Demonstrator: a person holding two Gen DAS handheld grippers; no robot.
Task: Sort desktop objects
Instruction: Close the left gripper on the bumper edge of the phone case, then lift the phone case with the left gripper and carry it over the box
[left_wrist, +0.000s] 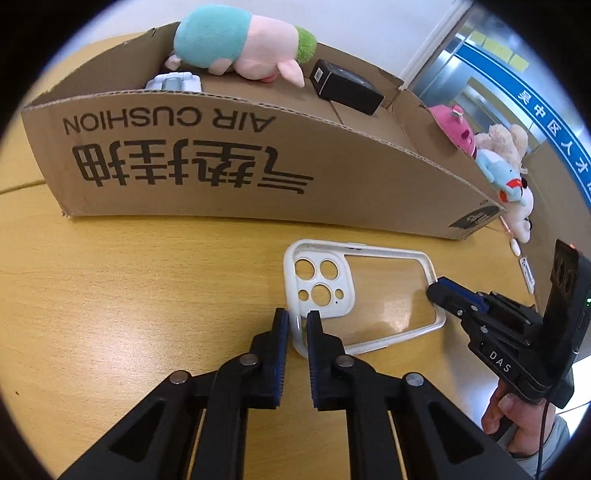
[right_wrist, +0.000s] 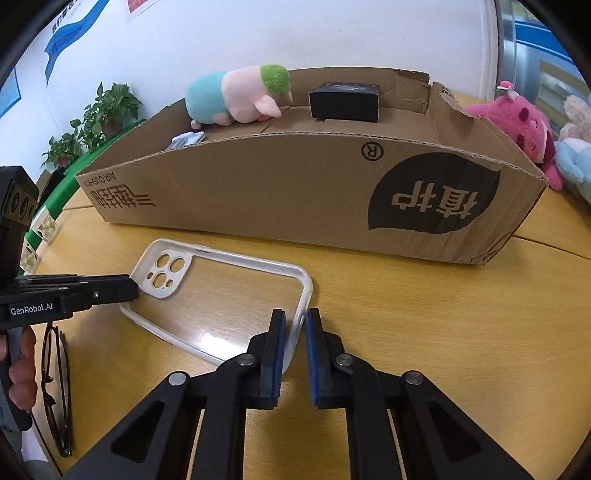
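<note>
A clear phone case (left_wrist: 321, 280) with a white rim and white camera block lies flat on the wooden table (left_wrist: 129, 295), in front of a long cardboard box (left_wrist: 221, 166). My left gripper (left_wrist: 297, 317) is shut on the rim at the camera end. My right gripper (right_wrist: 295, 317) is shut on the rim at the opposite end of the case (right_wrist: 162, 273). Each wrist view shows the other gripper, the right gripper (left_wrist: 437, 290) and the left gripper (right_wrist: 131, 290), pinching its end. The box (right_wrist: 277, 192) holds a plush pig (left_wrist: 236, 44), a black carton (left_wrist: 345, 86) and a white gadget (left_wrist: 173, 81).
Several plush toys (left_wrist: 495, 162) lie against the box's right end; a pink one (right_wrist: 517, 122) is nearest. Folded glasses (right_wrist: 55, 387) lie on the table by the hand (right_wrist: 22, 369) that holds the left gripper. Potted plants (right_wrist: 103, 114) stand at the back left.
</note>
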